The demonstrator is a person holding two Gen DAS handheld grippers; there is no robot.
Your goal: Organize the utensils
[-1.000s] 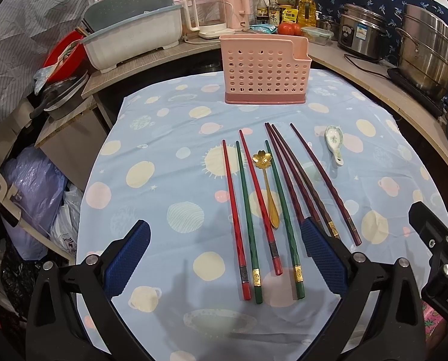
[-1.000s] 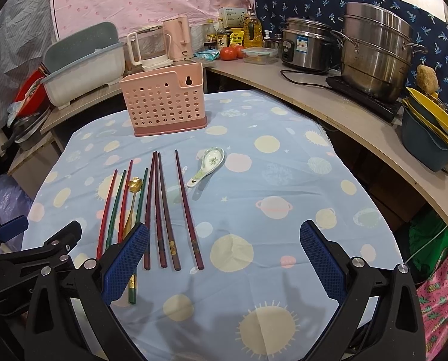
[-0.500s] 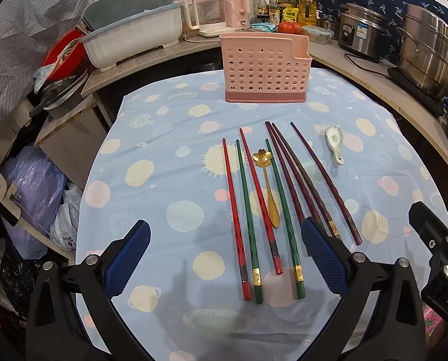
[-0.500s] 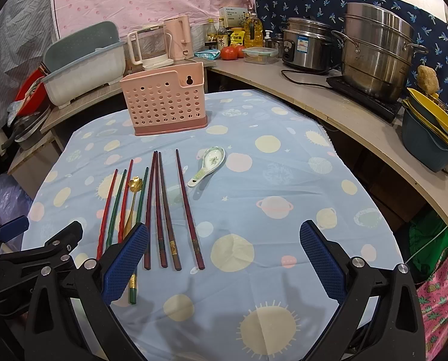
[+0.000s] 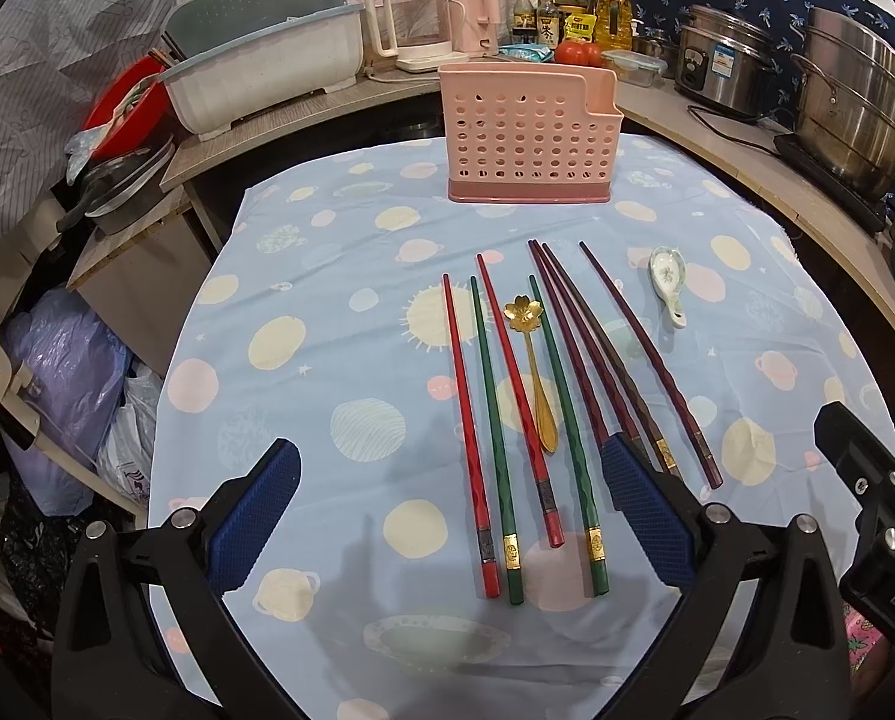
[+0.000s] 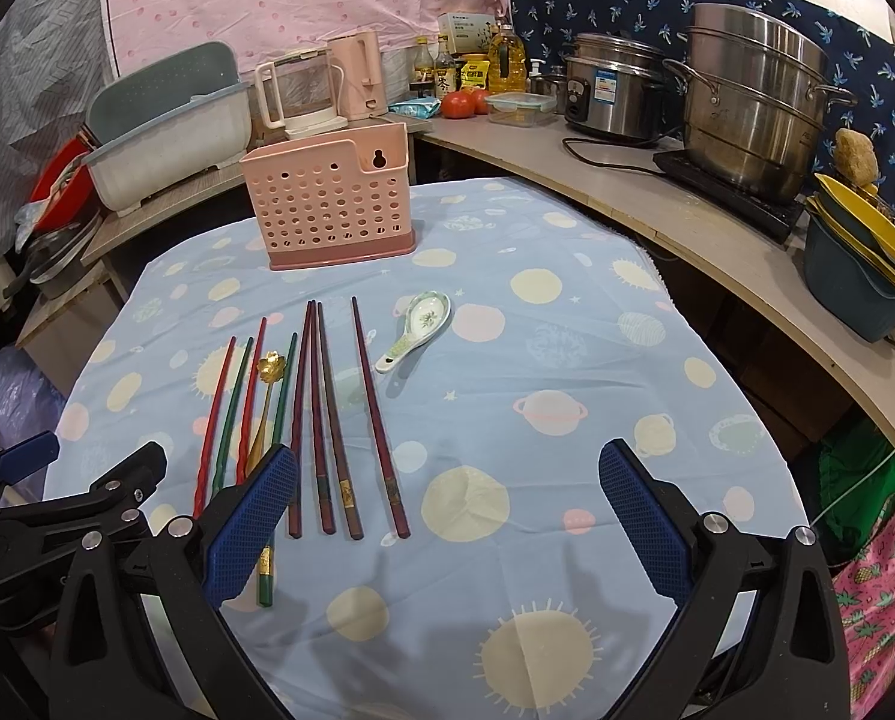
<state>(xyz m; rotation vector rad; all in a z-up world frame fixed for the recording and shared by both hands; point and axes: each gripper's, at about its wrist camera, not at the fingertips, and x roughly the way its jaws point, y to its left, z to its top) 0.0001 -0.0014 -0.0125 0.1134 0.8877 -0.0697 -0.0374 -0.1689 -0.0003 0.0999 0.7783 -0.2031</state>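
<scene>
A pink perforated utensil holder (image 5: 528, 135) (image 6: 330, 201) stands at the far side of the blue dotted tablecloth (image 5: 327, 324). In front of it lie several chopsticks side by side: red (image 5: 464, 420), green (image 5: 495, 438) and dark maroon (image 5: 645, 360) (image 6: 378, 414). A gold flower spoon (image 5: 531, 360) (image 6: 265, 384) lies among them, and a white ceramic spoon (image 5: 669, 282) (image 6: 417, 327) lies to their right. My left gripper (image 5: 447, 516) hovers open over the near chopstick ends. My right gripper (image 6: 447, 522) is open above bare cloth, right of the chopsticks. Neither holds anything.
A curved counter (image 6: 657, 204) wraps the back and right, carrying steel pots (image 6: 747, 102), a rice cooker (image 6: 612, 90), a kettle (image 5: 414, 27), bottles and a dish tub (image 5: 261, 84). Yellow and blue bowls (image 6: 861, 264) sit at far right. Bags (image 5: 63, 360) lie left of the table.
</scene>
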